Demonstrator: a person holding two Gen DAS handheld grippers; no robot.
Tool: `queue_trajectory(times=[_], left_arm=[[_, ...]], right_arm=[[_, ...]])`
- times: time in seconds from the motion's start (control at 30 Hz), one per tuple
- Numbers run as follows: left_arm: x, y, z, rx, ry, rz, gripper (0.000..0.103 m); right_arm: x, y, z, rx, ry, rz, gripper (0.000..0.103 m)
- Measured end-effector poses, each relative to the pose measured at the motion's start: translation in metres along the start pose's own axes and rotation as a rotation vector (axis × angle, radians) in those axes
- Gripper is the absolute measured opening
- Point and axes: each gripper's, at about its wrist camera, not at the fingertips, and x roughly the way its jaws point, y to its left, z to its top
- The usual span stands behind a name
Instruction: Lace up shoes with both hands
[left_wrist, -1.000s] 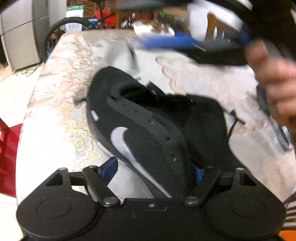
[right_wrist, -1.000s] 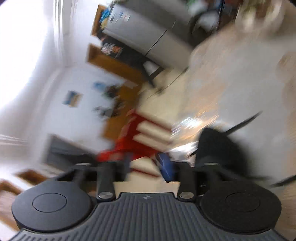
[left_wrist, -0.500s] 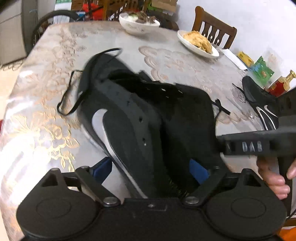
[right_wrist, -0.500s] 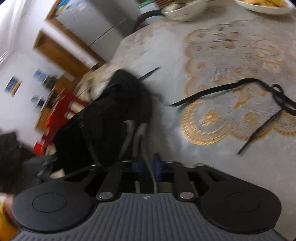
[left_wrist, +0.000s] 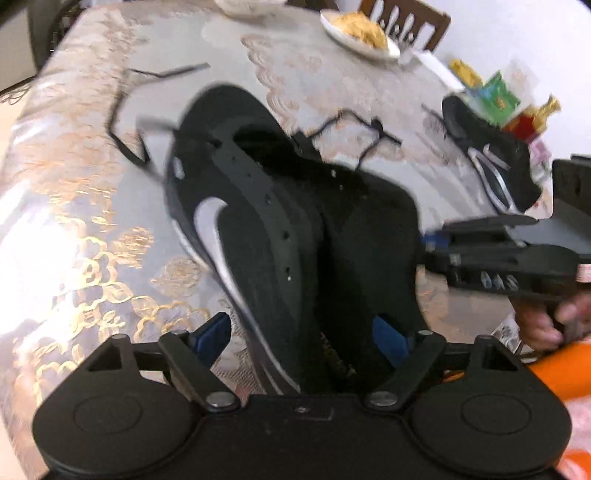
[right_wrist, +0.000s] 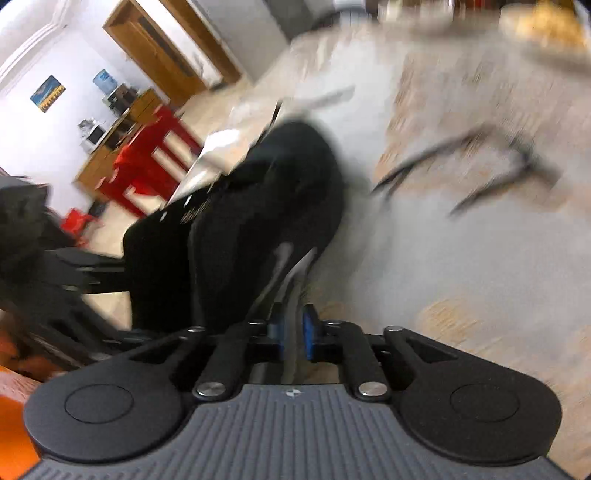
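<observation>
On the patterned tablecloth (left_wrist: 74, 206), the black shoe (left_wrist: 258, 236) serves as the landmark. Seen from the left wrist, its long axis runs from the near edge away and slightly leftward, the rounded toe at the far end and the heel down between the blue pads (left_wrist: 210, 332) of the left gripper (left_wrist: 299, 336). Those jaws stand wide apart around the heel; motion blur makes it hard to tell whether the pads actually press the shoe. The shoe is tipped onto its side, its silver swoosh facing left and the row of empty eyelets running along the upper.

Left of the toe, a loose black lace (left_wrist: 125, 122) trails across the cloth. Beyond the shoe's right flank lies a second tangled lace (left_wrist: 365, 136). Further right and well apart rests another black shoe (left_wrist: 487, 158), beside colourful packets (left_wrist: 498, 99) and a red bottle (left_wrist: 528, 122). A plate of food (left_wrist: 362, 33) sits far behind, near a wooden chair (left_wrist: 406, 18).

The right gripper (left_wrist: 436, 243) reaches in from the right at the shoe's collar, held by a hand (left_wrist: 546, 321). In the right wrist view its blue pads (right_wrist: 310, 336) are clenched on a thin grey strip (right_wrist: 291, 314), probably part of the shoe's side, though the blur leaves this uncertain. From there the shoe (right_wrist: 266, 214) points up and away, with the left gripper (right_wrist: 74, 266) dimly visible on its left.
</observation>
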Motion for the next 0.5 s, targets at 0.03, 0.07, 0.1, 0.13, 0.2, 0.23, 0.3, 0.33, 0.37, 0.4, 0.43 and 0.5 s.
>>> queue_trajectory(times=[0.03,0.07,0.1,0.13,0.2,0.23,0.3,0.33,0.37,0.4,0.43,0.5], left_arm=[[-0.007,0.001,0.0,-0.008,-0.016,0.005,0.082],[-0.014,0.001,0.001,-0.015,-0.031,0.01,0.083],[-0.021,0.002,0.001,-0.023,-0.047,0.015,0.083],[-0.028,0.003,0.002,-0.031,-0.062,0.02,0.083],[-0.037,0.0,0.004,-0.049,-0.096,0.036,0.083],[-0.036,-0.004,0.007,-0.065,-0.112,0.051,0.083],[-0.039,-0.002,0.008,-0.1,-0.128,0.074,0.083],[-0.04,-0.001,0.008,-0.115,-0.135,0.084,0.083],[-0.04,0.0,0.006,-0.129,-0.14,0.094,0.083],[-0.041,0.0,0.005,-0.143,-0.145,0.103,0.083],[-0.041,0.001,0.004,-0.158,-0.15,0.112,0.083],[-0.045,0.005,0.003,-0.186,-0.157,0.12,0.083]], right_arm=[[-0.003,0.0,0.003,-0.063,-0.044,-0.054,0.022],[-0.003,0.001,0.006,-0.136,-0.079,-0.098,0.027],[0.001,0.003,0.008,-0.224,-0.097,-0.122,0.029],[0.01,0.005,0.011,-0.332,-0.109,-0.138,0.03],[0.032,0.01,0.017,-0.544,-0.138,-0.168,0.03],[0.043,0.012,0.02,-0.64,-0.146,-0.176,0.03],[0.065,0.013,0.026,-0.774,-0.132,-0.171,0.03],[0.076,0.012,0.029,-0.831,-0.122,-0.167,0.03],[0.085,0.012,0.032,-0.878,-0.119,-0.163,0.03],[0.09,0.013,0.034,-0.904,-0.121,-0.158,0.029],[0.091,0.013,0.035,-0.917,-0.119,-0.153,0.017],[0.083,0.011,0.042,-0.859,-0.128,-0.112,0.002]])
